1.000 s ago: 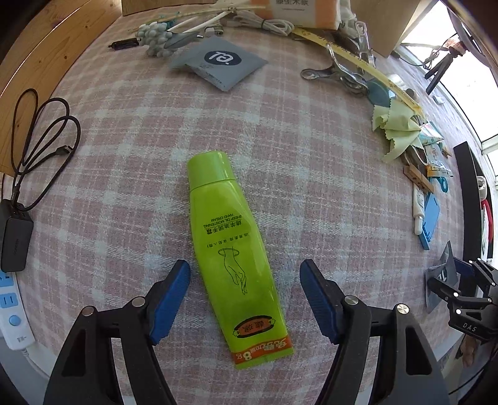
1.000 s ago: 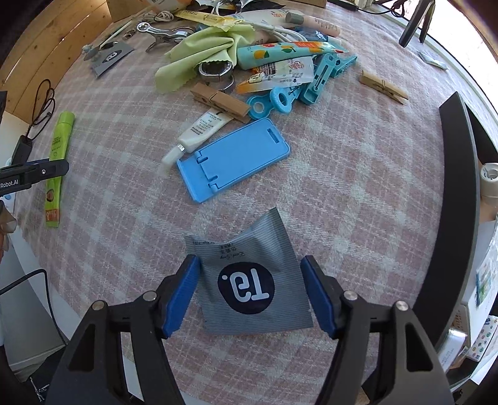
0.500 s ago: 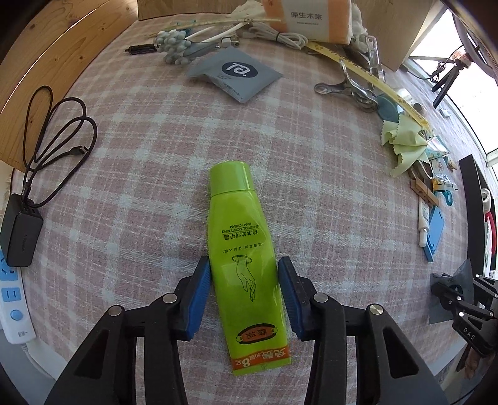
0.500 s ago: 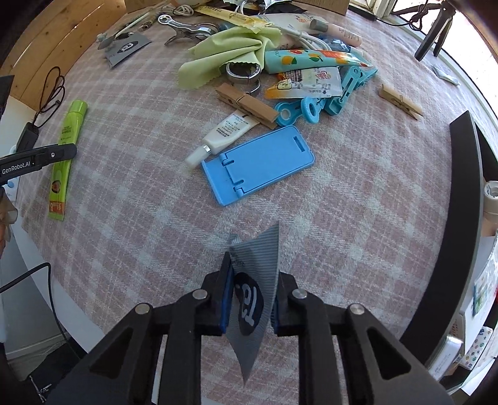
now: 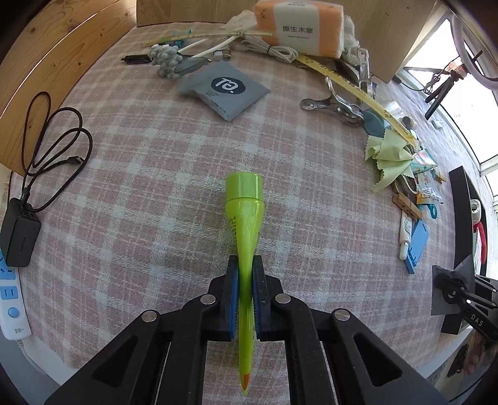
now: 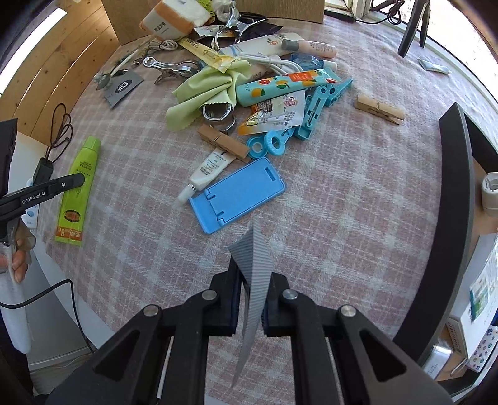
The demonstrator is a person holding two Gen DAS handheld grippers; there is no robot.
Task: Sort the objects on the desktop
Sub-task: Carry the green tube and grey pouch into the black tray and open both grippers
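Note:
My left gripper [image 5: 245,280] is shut on a lime green hand-cream tube [image 5: 244,215], squeezed flat between the blue pads, cap pointing away. The tube also shows in the right wrist view [image 6: 79,183] at the table's left edge. My right gripper [image 6: 251,293] is shut on a grey sachet [image 6: 253,264], folded edge-on between the pads and lifted off the cloth. A second grey sachet [image 5: 224,88] lies at the back of the table. The right gripper with its sachet shows at the right edge of the left wrist view [image 5: 451,293].
A pink plaid cloth [image 5: 140,187] covers the table. A blue phone stand [image 6: 238,194], white tube [image 6: 207,171], wooden clips [image 6: 222,141], green cloth [image 6: 202,93] and blue clips [image 6: 314,109] lie mid-table. A black cable and charger [image 5: 37,155], power strip [image 5: 9,299], tissue pack [image 5: 298,28].
Both grippers have closed further: the left now pinches the green tube flat, the right holds the sachet edge-on. Both have risen slightly from the cloth.

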